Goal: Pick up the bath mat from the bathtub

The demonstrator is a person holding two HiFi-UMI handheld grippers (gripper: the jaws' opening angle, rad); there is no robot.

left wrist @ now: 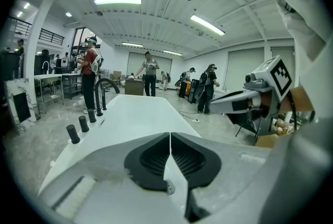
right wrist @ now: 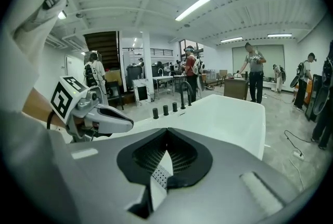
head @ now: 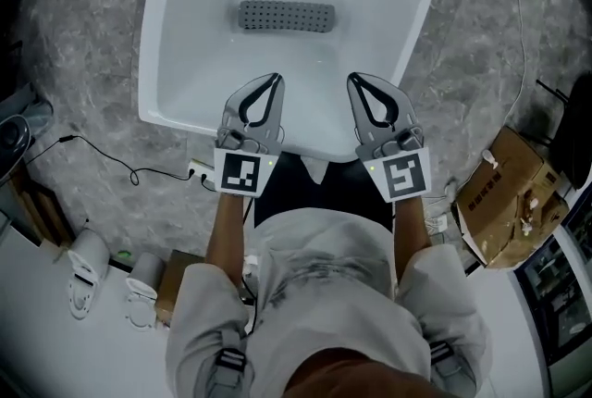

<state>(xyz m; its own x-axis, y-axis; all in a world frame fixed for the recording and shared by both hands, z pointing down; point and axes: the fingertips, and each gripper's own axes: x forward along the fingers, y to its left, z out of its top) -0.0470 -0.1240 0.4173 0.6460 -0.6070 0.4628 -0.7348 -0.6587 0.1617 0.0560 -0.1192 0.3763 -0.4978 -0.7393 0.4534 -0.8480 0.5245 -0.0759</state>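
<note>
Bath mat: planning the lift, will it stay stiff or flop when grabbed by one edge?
The bath mat looks thin and rubbery, so it will probably droop if lifted by one edge. Its rows of holes suggest it is light. Lying flat on the smooth bathtub floor, it may cling or slide.

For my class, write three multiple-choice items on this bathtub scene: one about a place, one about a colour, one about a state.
1. Where does the bath mat lie?
A. Hanging from a wall hook.
B. On the bathtub bottom.
C. Draped over the rim.

2. What colour is the mat?
A. Red.
B. Yellow.
C. Grey.

3. How do the left gripper jaws stand?
A. Shut, empty.
B. Wide open.
C. Clamped on the mat.

Answers:
1 B, it lies flat inside the white tub.
2 C, it is grey with rows of holes.
3 A, its pads meet with nothing between them.
</note>
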